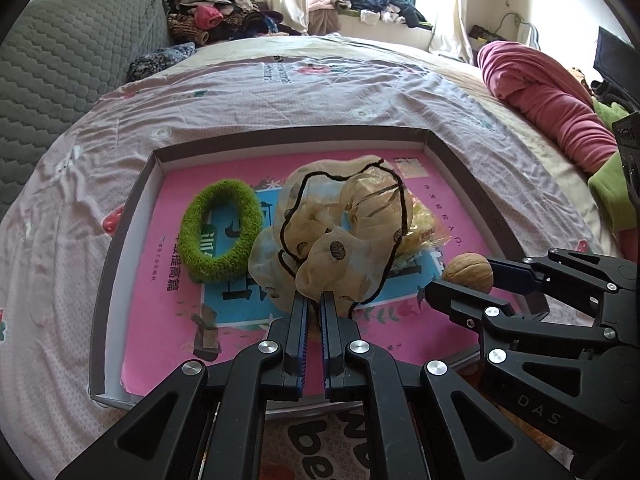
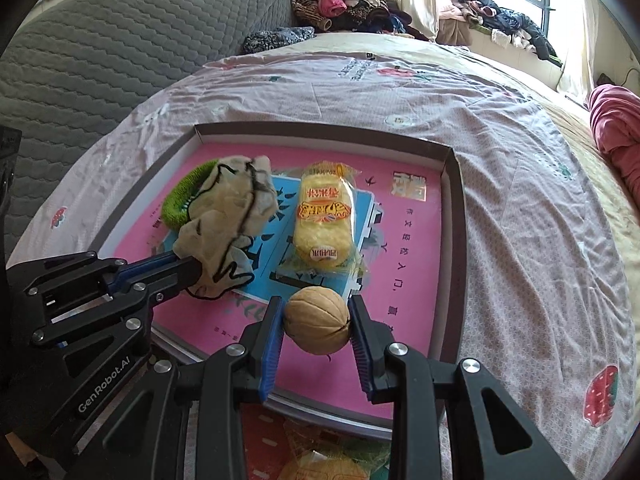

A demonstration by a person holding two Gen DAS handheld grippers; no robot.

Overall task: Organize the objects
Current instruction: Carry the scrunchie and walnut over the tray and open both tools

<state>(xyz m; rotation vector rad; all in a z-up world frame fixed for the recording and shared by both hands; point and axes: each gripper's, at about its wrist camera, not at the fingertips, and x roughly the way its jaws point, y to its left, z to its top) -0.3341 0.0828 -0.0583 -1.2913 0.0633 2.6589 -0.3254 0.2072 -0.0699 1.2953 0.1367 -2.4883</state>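
Observation:
A shallow box tray (image 1: 120, 236) (image 2: 450, 168) with a pink printed floor lies on the bed. My left gripper (image 1: 314, 298) is shut on a crumpled beige sheer cloth with black cord (image 1: 340, 236) (image 2: 228, 216), held over the tray's middle. My right gripper (image 2: 316, 316) is shut on a walnut (image 2: 318, 325) (image 1: 470, 272) above the tray's near edge. A green fuzzy ring (image 1: 220, 232) (image 2: 180, 196) lies at the tray's left. A yellow wrapped snack cake (image 2: 324, 216) lies in the middle, mostly hidden behind the cloth in the left wrist view.
The bed has a pale floral sheet (image 2: 540, 240). A grey quilted headboard (image 1: 60, 80) stands at the left. A rolled pink blanket (image 1: 552, 100) lies at the right. Clothes are piled at the back (image 1: 216, 12). Another wrapped snack (image 2: 320, 464) lies below the tray's near edge.

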